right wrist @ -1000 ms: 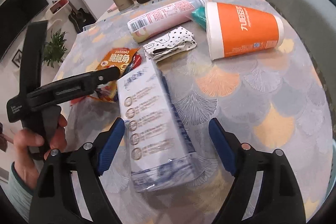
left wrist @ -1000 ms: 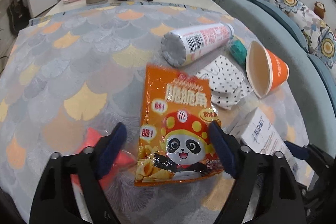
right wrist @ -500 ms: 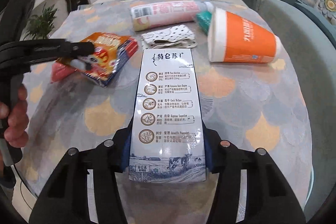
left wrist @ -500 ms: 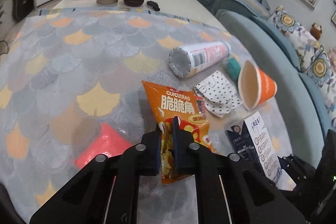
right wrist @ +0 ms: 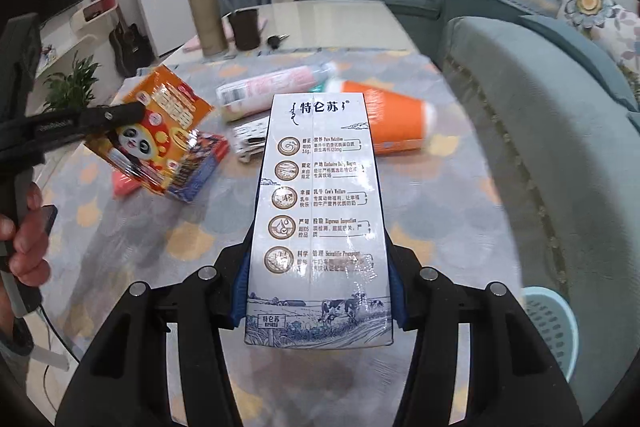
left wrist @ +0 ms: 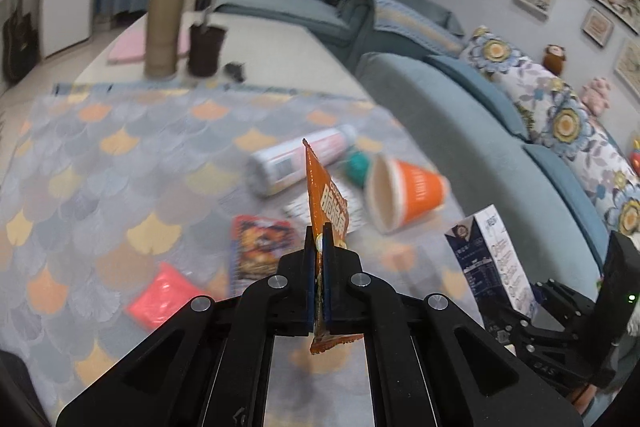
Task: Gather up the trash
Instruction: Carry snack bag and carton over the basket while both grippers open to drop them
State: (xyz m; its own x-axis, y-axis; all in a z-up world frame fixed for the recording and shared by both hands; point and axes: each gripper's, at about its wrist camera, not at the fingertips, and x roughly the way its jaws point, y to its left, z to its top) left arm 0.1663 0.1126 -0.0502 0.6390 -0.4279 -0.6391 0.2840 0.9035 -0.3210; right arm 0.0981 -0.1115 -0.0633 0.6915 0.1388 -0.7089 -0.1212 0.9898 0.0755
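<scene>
My left gripper (left wrist: 319,239) is shut on an orange snack bag (left wrist: 326,195) and holds it edge-on above the table; the bag also shows in the right wrist view (right wrist: 160,131). My right gripper (right wrist: 318,291) is shut on a white milk carton (right wrist: 318,211), lifted off the table; the carton shows in the left wrist view (left wrist: 494,259). On the table lie an orange paper cup (left wrist: 404,191), a pink tube (left wrist: 296,163), a dotted wrapper (right wrist: 250,137), a second snack packet (left wrist: 260,247) and a pink packet (left wrist: 160,295).
The table (left wrist: 100,167) has a scale-patterned cloth. A tan flask (left wrist: 164,27) and a dark cup (left wrist: 206,47) stand at its far end. A blue sofa (left wrist: 460,107) runs along the right. A light blue basket (right wrist: 550,327) stands low at the right.
Both grippers have risen from the table with their loads. The snack bag now hangs edge-on, uncovering a second packet beneath. The carton is lifted higher.
</scene>
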